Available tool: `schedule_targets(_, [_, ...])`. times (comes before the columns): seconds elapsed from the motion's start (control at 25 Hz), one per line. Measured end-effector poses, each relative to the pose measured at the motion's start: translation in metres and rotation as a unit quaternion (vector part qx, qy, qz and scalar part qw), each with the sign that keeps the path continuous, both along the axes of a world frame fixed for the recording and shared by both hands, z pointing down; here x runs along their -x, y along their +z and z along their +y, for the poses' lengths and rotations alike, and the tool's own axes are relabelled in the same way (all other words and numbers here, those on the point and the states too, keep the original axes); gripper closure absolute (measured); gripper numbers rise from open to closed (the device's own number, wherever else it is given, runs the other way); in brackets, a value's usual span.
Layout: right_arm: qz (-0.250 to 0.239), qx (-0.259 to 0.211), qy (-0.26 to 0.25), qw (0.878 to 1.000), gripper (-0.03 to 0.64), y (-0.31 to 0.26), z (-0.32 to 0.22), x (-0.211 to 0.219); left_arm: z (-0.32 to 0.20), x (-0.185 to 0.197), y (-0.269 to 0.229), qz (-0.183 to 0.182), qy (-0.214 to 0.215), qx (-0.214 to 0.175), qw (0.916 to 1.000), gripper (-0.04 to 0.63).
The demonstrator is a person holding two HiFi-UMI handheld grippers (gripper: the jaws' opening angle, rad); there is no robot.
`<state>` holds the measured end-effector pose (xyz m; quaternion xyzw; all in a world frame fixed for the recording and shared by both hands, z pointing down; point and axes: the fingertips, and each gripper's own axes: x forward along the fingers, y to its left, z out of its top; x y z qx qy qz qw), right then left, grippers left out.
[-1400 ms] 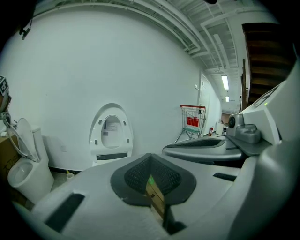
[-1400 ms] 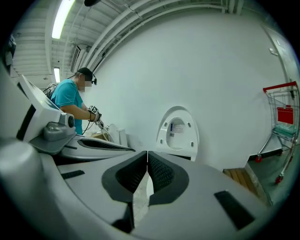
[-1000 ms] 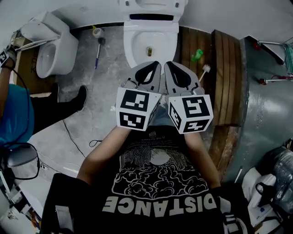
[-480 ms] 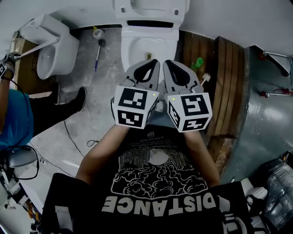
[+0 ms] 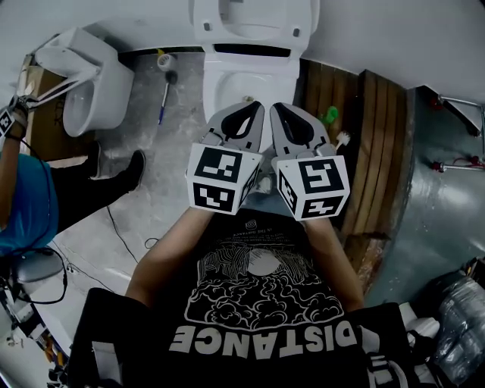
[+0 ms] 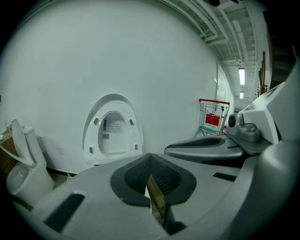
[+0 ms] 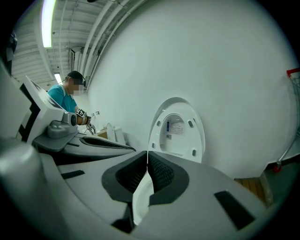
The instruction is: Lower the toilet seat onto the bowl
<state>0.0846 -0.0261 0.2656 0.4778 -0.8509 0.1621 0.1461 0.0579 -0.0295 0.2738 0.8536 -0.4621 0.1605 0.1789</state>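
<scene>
The white toilet stands against the wall, its bowl [image 5: 250, 76] open and its seat [image 5: 254, 17] raised upright against the tank. In the gripper views the seat [image 6: 112, 126] [image 7: 177, 129] stands straight ahead, some way off. My left gripper [image 5: 259, 106] and right gripper [image 5: 275, 106] are held side by side in front of the bowl, level with its front rim and not touching it. Both are shut with nothing between the jaws: left gripper [image 6: 150, 157], right gripper [image 7: 147, 154].
A second toilet [image 5: 83, 76] stands at the left, with a person in a teal shirt [image 5: 23, 197] beside it. A long-handled brush [image 5: 165, 83] lies on the floor. Wooden planks [image 5: 371, 144], a green object [image 5: 328, 115] and a small brush [image 5: 341, 138] lie right of the bowl. A red cart [image 6: 213, 117] stands further right.
The head view has shifted slightly, so the toilet and floor sit a little lower in the picture. Both grippers stay side by side and shut.
</scene>
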Motion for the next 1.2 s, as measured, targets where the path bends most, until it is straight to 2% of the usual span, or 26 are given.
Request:
schedule_targets(0.24, [0.022, -0.005, 0.007, 1.000, 0.597, 0.003, -0.036, 0.014, -0.037, 0.010, 0.004, 0.007, 0.030, 0.000, 0.9995, 0.584])
schedule_targets(0.48, [0.033, -0.004, 0.027, 0.999, 0.597, 0.005, -0.088, 0.021, -0.095, 0.019, 0.003, 0.009, 0.057, -0.002, 0.9983, 0.584])
schedule_targets(0.76, [0.047, -0.010, 0.022, 0.999, 0.597, 0.002, -0.153, 0.040, -0.160, 0.039, 0.003, 0.000, 0.085, -0.002, 0.9964, 0.583])
schedule_targets(1.2, [0.089, -0.015, 0.021, 0.996, 0.595, -0.014, -0.239, 0.063, -0.244, 0.069, -0.013, -0.005, 0.143, -0.024, 0.9894, 0.581])
